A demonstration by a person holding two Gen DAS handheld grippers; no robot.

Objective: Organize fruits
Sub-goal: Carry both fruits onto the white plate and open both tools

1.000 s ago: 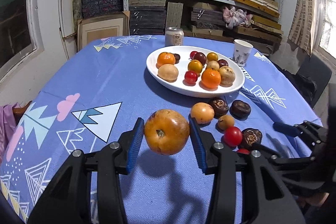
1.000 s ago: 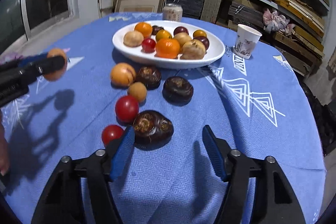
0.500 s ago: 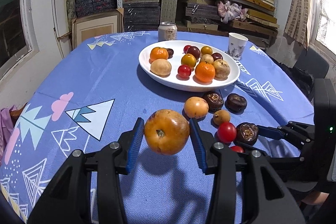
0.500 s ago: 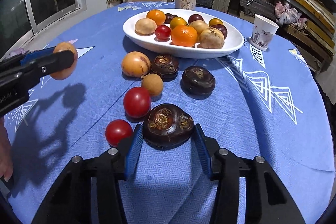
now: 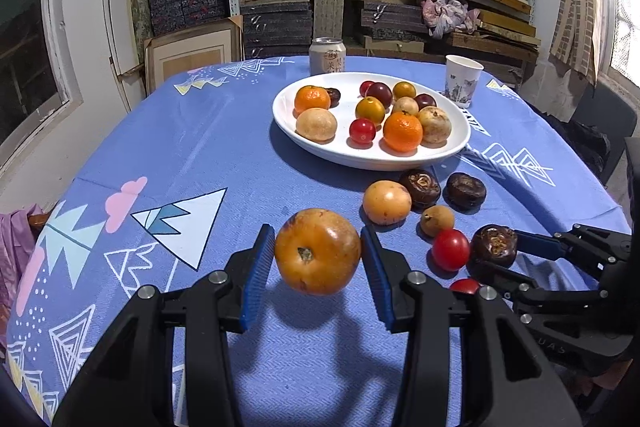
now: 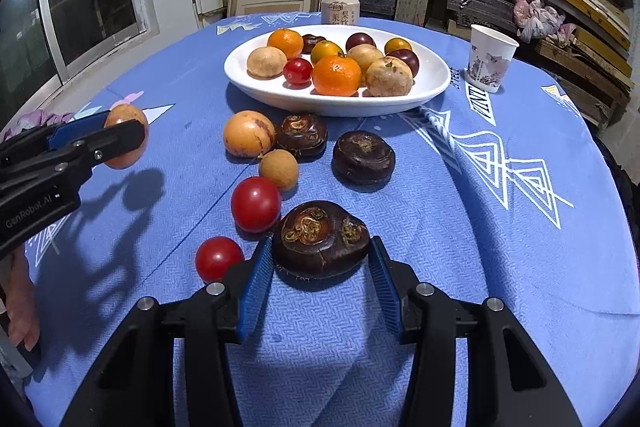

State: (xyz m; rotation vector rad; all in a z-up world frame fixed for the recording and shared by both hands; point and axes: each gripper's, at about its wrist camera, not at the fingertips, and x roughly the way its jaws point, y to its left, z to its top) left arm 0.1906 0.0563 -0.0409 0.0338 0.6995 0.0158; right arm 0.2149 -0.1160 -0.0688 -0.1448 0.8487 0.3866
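1. The left gripper is clamped on a round orange-brown fruit; both blue pads touch its sides, and the fruit hangs clear of the cloth, with its shadow on the fabric beneath.
2. In the right wrist view the left gripper enters from the left edge, angled downward, with the same fruit at its tip. Part of a person's hand shows below it at the frame edge.
3. The right gripper is closed on a dark brown water chestnut; the pads meet both flanks. The chestnut appears to rest on the tablecloth, though lift cannot be ruled out.
4. In the left wrist view the right gripper reaches in from the right, low over the table, with the chestnut between its fingers.
5. Just left of the held chestnut lie two red cherry tomatoes, one near and one farther.
6. Beyond them sit a small tan longan-like fruit, a yellow-orange round fruit, and two more water chestnuts.
7. The white oval plate stands beyond the loose fruit, holding tangerines, tomatoes, dark plums and pale brown fruits.
8. A drink can stands behind the plate; a paper cup stands to its right.
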